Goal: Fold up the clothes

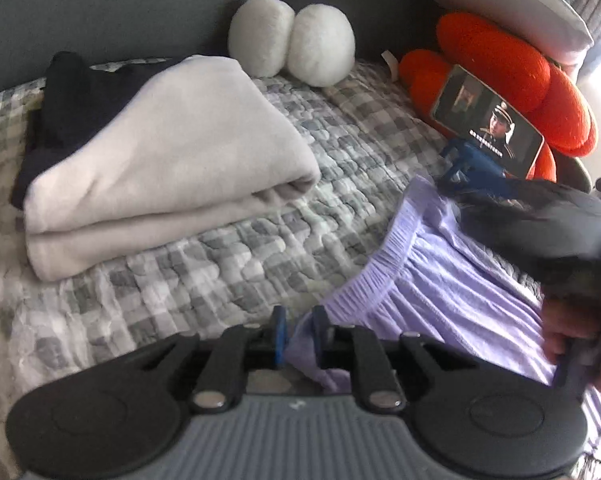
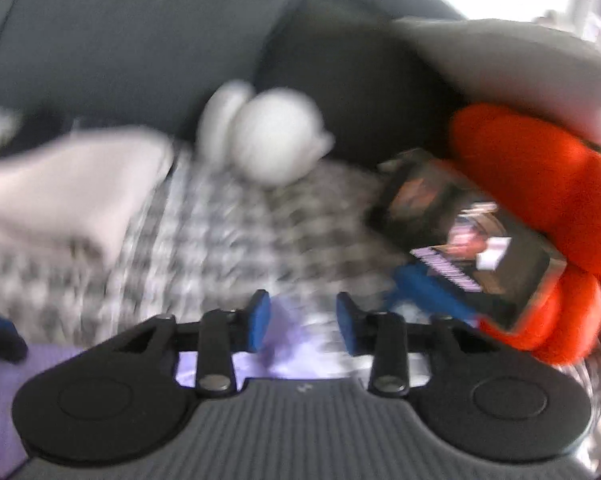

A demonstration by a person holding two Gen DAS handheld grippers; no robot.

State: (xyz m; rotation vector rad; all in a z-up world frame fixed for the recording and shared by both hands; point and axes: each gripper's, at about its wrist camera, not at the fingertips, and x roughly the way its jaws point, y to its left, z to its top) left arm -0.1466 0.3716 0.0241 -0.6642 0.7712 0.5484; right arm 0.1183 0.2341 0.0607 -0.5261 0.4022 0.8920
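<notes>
Lilac garment runs off-frame; motion blur smears the right tool's view.

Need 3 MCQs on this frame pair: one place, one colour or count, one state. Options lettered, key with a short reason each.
1. Where is the phone?
A. flat on the quilt
B. propped against the orange plush
C. on the folded pile

2. What colour is the garment at the grippers?
A. lilac
B. green
C. red

3. How does the right gripper stand?
A. clamped on the phone
B. shut, pads together
C. jaws apart, nothing pinched

Key:
1 B: it leans tilted against the orange plush, on a blue stand.
2 A: the pleated cloth with the elastic band is pale purple.
3 C: its blue pads stand well apart, with lilac cloth only seen lying below the gap.
</notes>
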